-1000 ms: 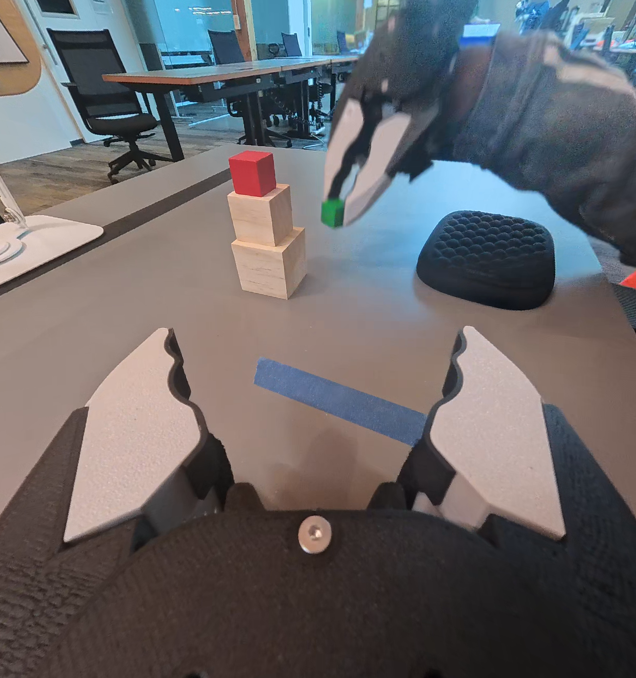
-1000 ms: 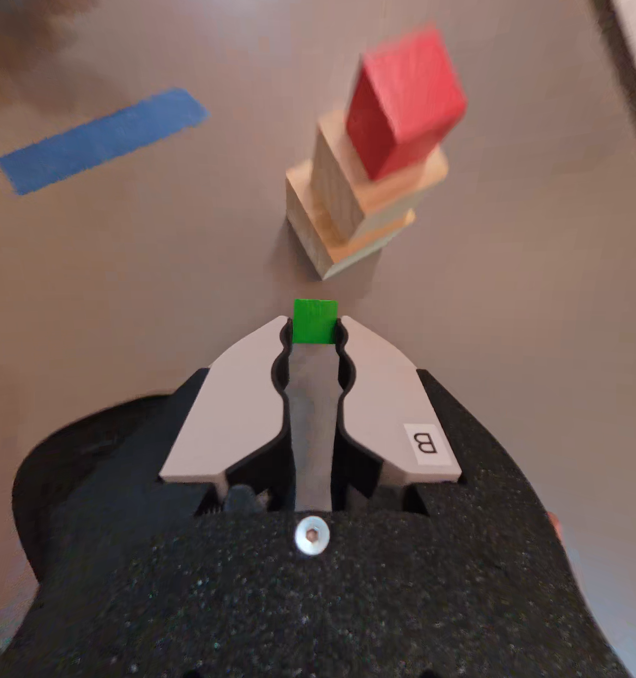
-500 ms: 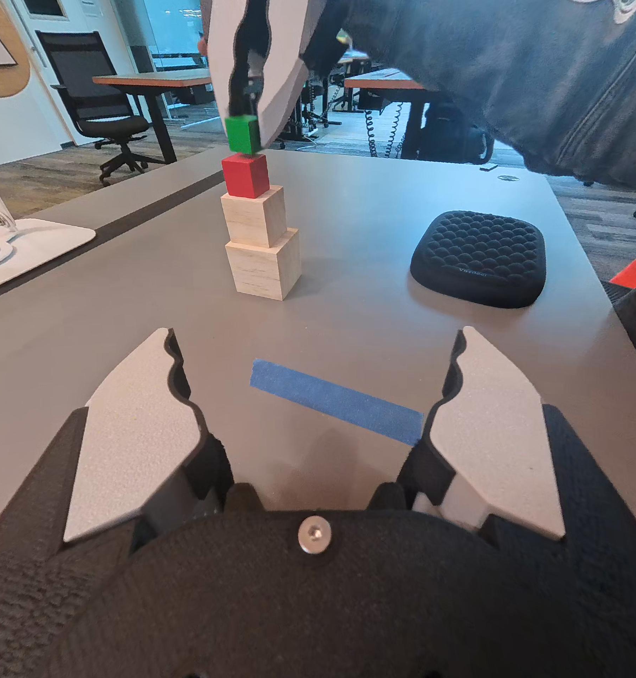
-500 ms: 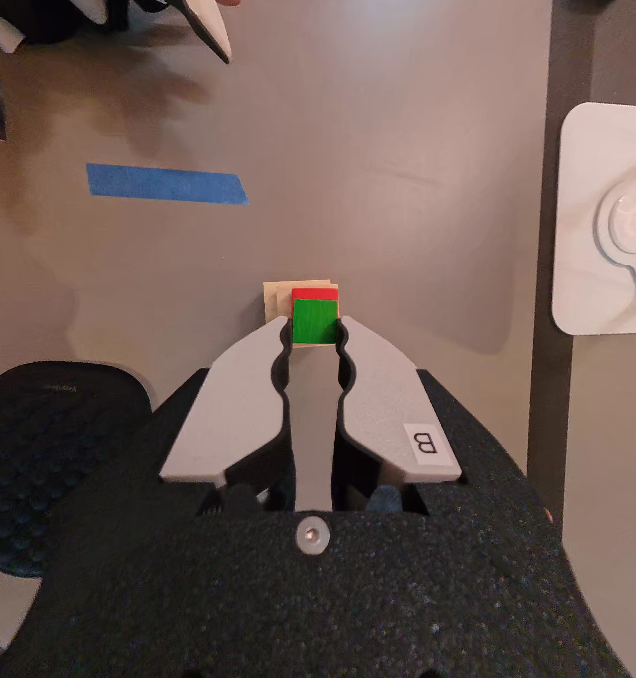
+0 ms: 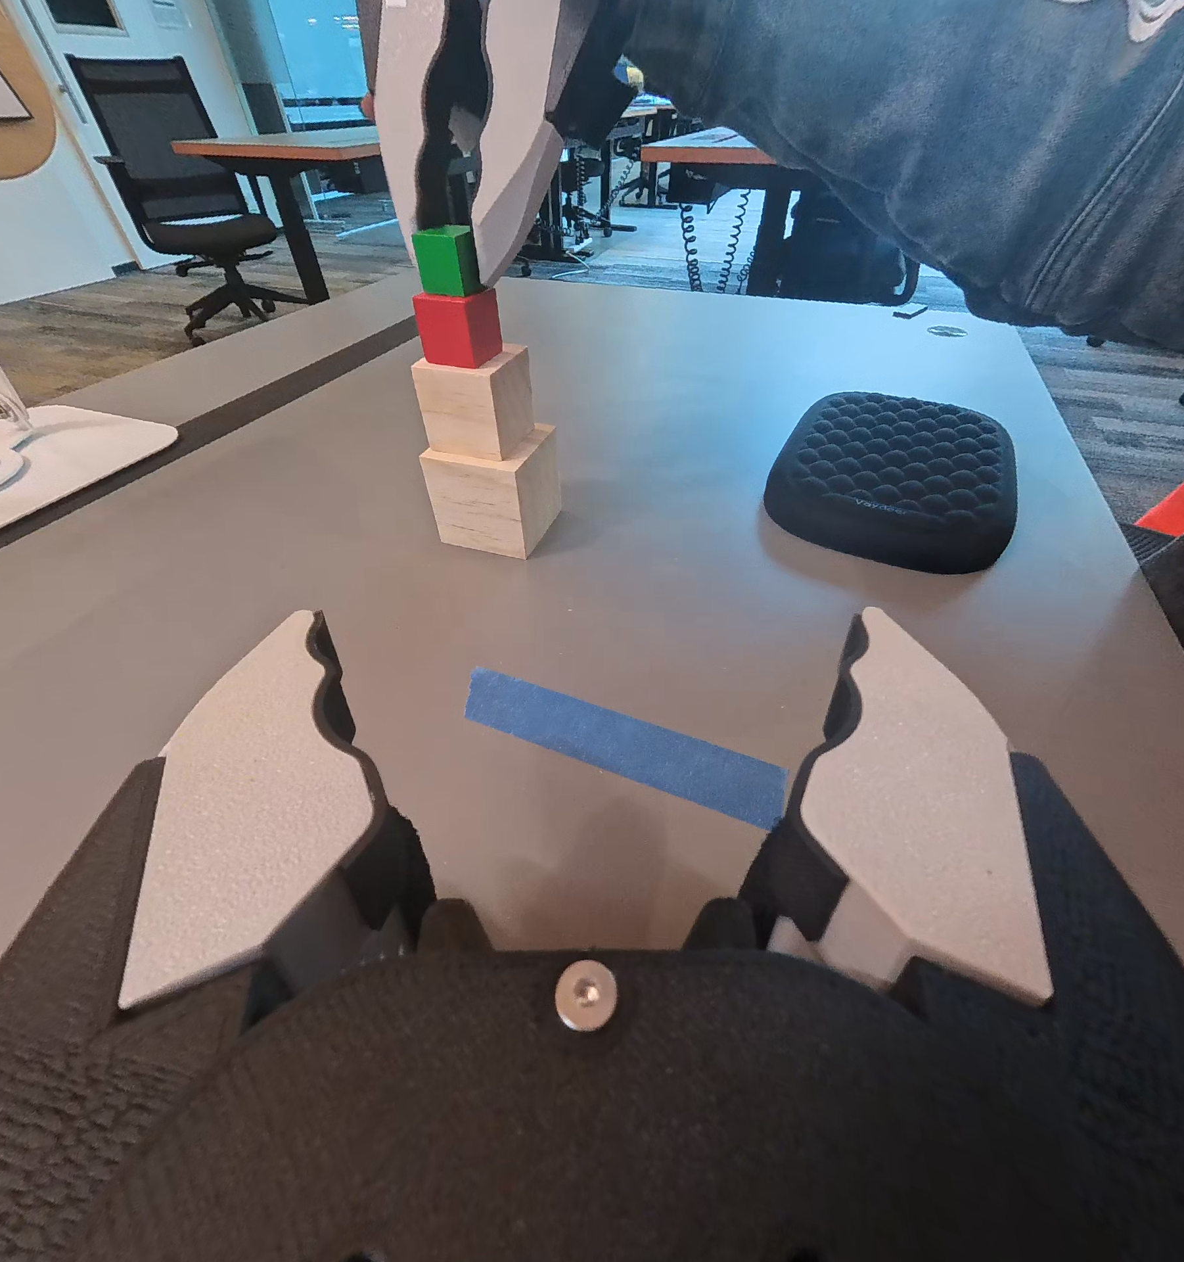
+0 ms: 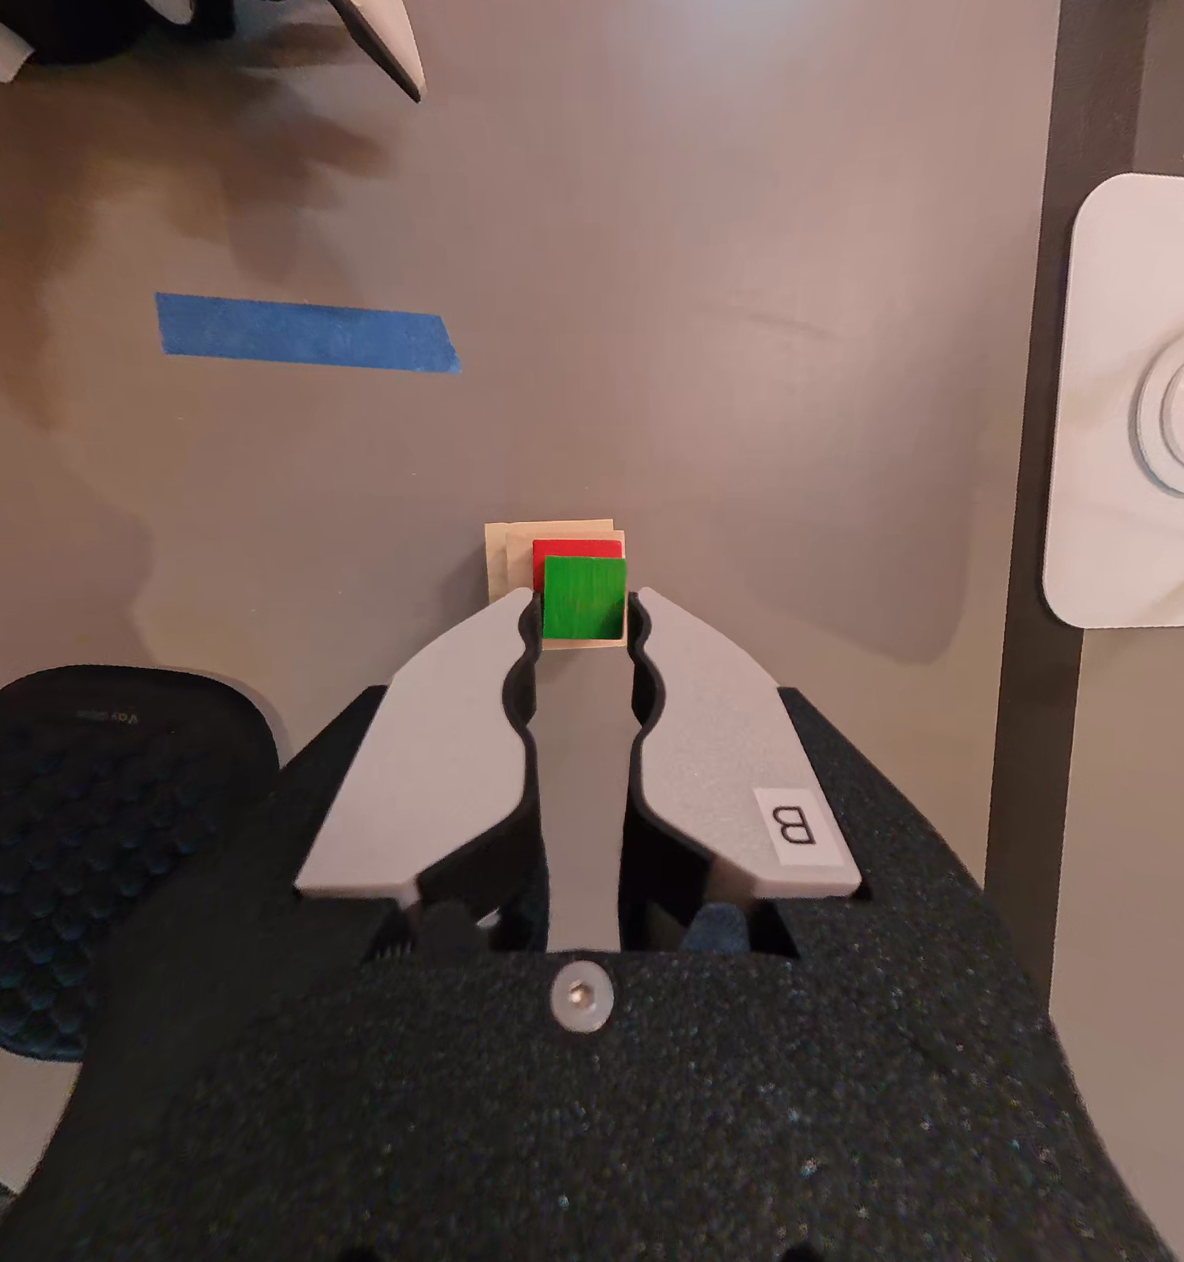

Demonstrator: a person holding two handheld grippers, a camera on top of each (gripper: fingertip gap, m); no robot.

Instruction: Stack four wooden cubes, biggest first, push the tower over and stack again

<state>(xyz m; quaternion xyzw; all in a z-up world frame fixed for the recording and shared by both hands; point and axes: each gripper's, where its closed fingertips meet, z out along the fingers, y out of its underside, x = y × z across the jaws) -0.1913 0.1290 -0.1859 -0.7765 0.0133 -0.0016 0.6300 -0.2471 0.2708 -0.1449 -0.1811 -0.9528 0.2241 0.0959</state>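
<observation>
The grey table (image 5: 712, 382) carries a black pad (image 5: 896, 478) by its right edge and a white base (image 5: 43, 444), cut off by the frame, past the dark seam on the left. The left gripper (image 5: 589, 614) hangs low over the near edge, jaws wide with nothing between them, as it has been throughout.

The change is all on the right. A second ago the right gripper (image 6: 584, 601) was carrying the green cube (image 5: 442, 263) in beside the tower. Now it points straight down over the middle of the table, and green sits on the red cube (image 5: 456, 331). Below that are the mid cube (image 5: 470, 410) and the big cube (image 5: 487, 502). The jaws are narrow, one finger at each side of green. By my reckoning all four are up, biggest at the bottom, and only the release is left before the push.

From above, green is set off toward the near side of red. The far finger is half hidden behind green, so I can't tell how hard the grip is. A dark sleeve (image 5: 917, 136) blocks the far right corner. The blue tape (image 5: 623, 744) lies near the front edge.
</observation>
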